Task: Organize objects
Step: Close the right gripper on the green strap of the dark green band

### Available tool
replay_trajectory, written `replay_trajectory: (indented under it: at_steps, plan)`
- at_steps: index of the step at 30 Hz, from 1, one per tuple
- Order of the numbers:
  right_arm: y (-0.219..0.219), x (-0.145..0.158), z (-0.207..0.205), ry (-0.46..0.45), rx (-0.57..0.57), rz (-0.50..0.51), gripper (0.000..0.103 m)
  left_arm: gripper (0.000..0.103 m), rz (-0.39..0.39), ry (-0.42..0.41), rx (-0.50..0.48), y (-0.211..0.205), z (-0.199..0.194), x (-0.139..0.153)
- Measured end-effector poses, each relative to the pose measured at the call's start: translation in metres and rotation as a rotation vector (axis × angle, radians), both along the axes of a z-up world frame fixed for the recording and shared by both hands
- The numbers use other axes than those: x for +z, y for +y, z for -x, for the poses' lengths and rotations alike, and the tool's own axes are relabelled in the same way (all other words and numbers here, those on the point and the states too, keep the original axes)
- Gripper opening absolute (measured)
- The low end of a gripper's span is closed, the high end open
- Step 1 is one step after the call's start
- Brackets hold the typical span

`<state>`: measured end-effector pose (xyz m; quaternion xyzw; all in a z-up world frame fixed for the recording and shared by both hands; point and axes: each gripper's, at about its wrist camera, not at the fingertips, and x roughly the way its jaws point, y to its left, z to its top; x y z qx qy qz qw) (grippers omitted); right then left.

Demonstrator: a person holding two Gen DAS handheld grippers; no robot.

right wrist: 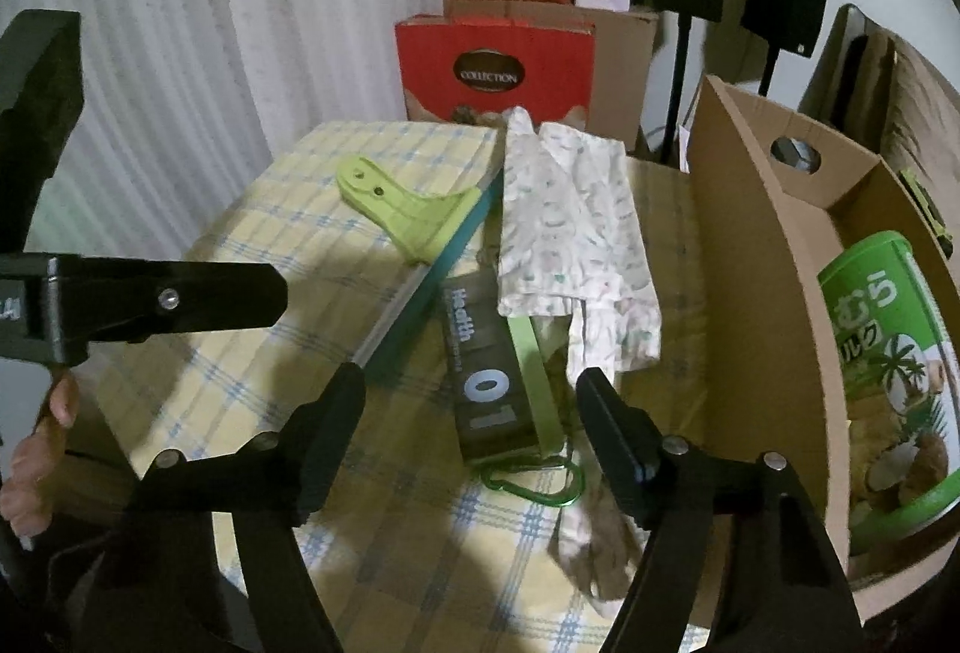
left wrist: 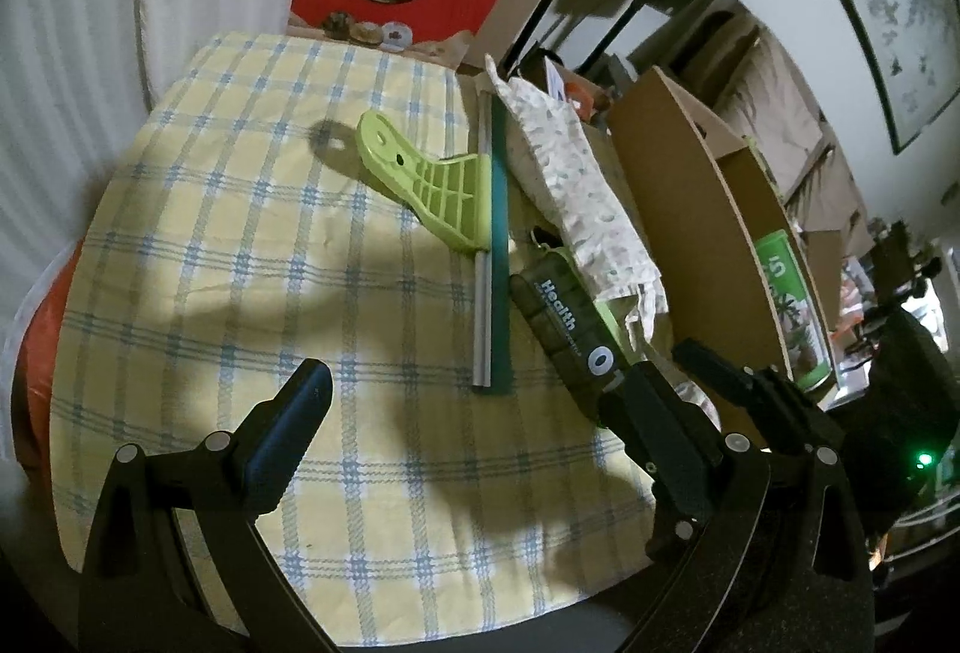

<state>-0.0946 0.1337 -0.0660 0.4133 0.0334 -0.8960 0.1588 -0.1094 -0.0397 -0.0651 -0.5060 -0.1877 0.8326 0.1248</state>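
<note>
Checked yellow tablecloth (right wrist: 384, 509) covers the table; the right gripper (right wrist: 471, 413) hangs over it with jaws partly apart around the dark green pill case (right wrist: 489, 389), pads not touching; the left gripper (left wrist: 474, 401) stands wide and holds nothing; just beyond lie a green squeegee (right wrist: 414, 221) and patterned cloth (right wrist: 570, 233); a cardboard box (right wrist: 756, 245) with a green tin (right wrist: 888, 353) stands at right.

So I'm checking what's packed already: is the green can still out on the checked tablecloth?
No, the green can stands inside the cardboard box, beside the tablecloth.
</note>
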Motion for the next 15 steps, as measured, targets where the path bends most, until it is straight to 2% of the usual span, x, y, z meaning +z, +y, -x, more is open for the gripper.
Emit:
replay_trajectory:
  at_steps: [15]
  plan:
    - [0.0,-0.023,0.02,-0.043,0.002,-0.033,0.063,0.098,-0.035,-0.038,-0.018,0.011,0.009,-0.019]
